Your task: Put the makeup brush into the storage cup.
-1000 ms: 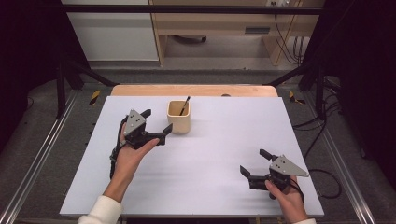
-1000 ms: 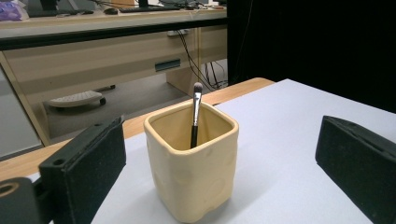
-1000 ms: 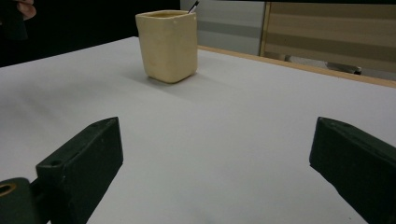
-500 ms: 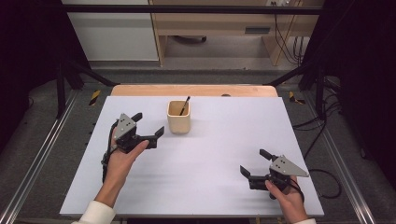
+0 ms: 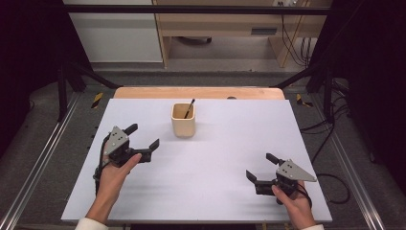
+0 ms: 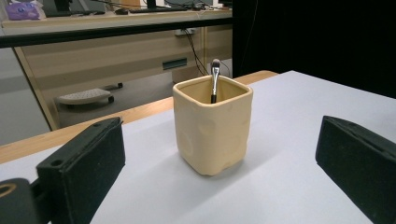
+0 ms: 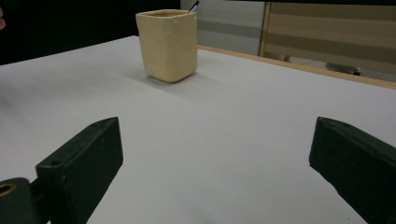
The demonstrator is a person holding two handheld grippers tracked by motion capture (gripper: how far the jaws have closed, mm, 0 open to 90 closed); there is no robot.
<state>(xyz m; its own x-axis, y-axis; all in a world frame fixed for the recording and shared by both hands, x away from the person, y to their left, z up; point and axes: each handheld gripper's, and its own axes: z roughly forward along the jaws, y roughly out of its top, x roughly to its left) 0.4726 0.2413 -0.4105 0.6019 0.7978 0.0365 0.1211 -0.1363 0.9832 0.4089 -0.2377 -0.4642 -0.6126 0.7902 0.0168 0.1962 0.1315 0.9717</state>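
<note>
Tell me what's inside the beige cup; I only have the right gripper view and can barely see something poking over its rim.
Observer: A small makeup brush stands in the beige cup, bristles up, leaning on the rim's far side.
Operator: Where is the left hand-held gripper?
Observer: The left hand-held gripper sits left of the cup and nearer the person, jaws open and apart from the cup.
Operator: Is it pointed at the cup?
Observer: Yes, in the left gripper view the cup sits between its two jaws, farther off.
Operator: And my own gripper's spot on the table?
Observer: The right hand-held gripper is near the front right corner of the white table, jaws open, holding nothing.
</note>
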